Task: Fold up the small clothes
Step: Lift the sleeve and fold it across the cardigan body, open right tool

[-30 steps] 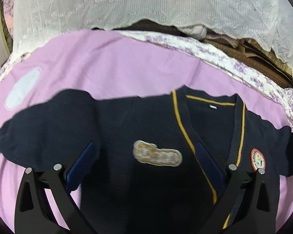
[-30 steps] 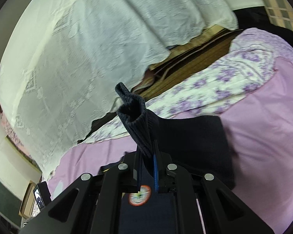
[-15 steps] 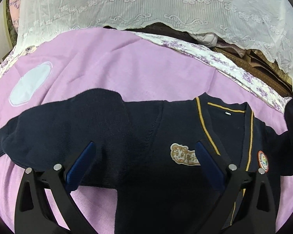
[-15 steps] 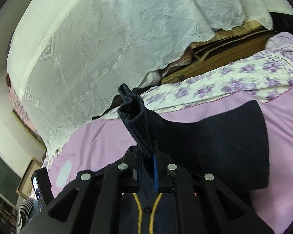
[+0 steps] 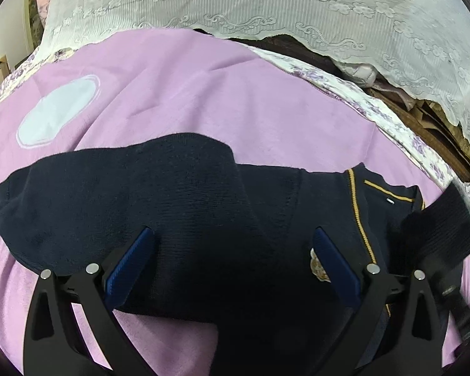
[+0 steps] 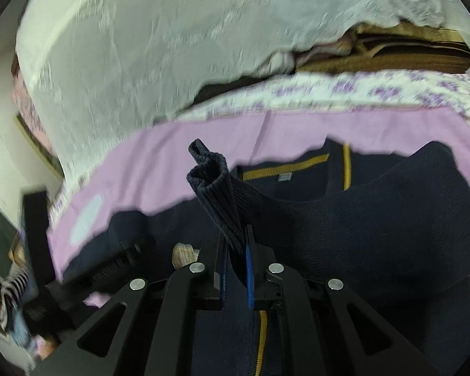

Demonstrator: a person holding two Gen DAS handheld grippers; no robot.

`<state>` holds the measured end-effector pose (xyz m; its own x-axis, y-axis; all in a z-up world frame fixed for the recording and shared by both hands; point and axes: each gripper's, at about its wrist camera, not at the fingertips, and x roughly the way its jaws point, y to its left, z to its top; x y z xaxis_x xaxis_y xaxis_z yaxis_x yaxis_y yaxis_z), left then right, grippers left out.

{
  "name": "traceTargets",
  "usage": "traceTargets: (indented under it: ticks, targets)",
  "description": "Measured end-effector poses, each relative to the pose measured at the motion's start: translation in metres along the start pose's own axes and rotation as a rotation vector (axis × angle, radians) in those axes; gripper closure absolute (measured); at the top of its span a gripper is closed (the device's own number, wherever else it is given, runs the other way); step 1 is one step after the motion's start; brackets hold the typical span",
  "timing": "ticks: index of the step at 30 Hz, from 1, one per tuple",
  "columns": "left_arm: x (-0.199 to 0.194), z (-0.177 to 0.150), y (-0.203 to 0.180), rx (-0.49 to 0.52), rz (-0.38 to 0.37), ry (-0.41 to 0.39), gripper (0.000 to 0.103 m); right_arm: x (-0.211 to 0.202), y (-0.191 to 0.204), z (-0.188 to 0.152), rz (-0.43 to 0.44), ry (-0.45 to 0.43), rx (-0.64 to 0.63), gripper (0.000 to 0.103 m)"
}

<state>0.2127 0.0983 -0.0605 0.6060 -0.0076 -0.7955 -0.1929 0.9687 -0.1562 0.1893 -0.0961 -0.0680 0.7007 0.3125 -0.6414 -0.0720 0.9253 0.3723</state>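
A small navy cardigan (image 5: pixel 266 206) with yellow trim lies face up on the pink bedspread (image 5: pixel 178 87). Its left sleeve (image 5: pixel 109 194) lies spread out to the left. My left gripper (image 5: pixel 232 241) is open and hovers just above that sleeve and shoulder, touching nothing I can see. My right gripper (image 6: pixel 236 247) is shut on the ribbed cuff (image 6: pixel 216 188) of the other sleeve (image 6: pixel 376 219), lifted and drawn across over the cardigan's chest (image 6: pixel 260 319). That raised sleeve also shows at the right edge of the left wrist view (image 5: pixel 438 222).
A white lace cloth (image 5: pixel 266 3) hangs along the back over brown bedding (image 5: pixel 438 125). A floral sheet border (image 5: pixel 376 106) runs along the bed's far edge. A pale oval patch (image 5: pixel 59 109) marks the bedspread at the left. The left gripper's body (image 6: pixel 87 269) appears at the left of the right wrist view.
My right gripper has carried the cuff leftward over the cardigan, folding the sleeve across the chest. My left gripper has shifted left toward the other sleeve, still open.
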Motion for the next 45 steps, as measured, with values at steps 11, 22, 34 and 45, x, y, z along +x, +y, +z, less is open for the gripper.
traceTargets:
  ticks: [11,22,34,45]
  targets:
    - [-0.009,-0.006,-0.015,0.067,0.003,-0.020,0.004,-0.026,0.011,-0.010,0.013,0.010,-0.139,0.063]
    - [-0.007,-0.031,-0.102,0.403,0.125,-0.081,0.004,-0.059,-0.118,0.021,-0.227,-0.040,-0.017,0.083]
    - [-0.006,-0.025,-0.100,0.362,0.129,-0.103,0.004,-0.067,-0.168,0.039,-0.155,-0.057,0.075,0.098]
    - [0.013,-0.030,-0.104,0.384,0.175,-0.074,0.004,-0.041,-0.190,0.041,-0.205,-0.019,0.125,0.097]
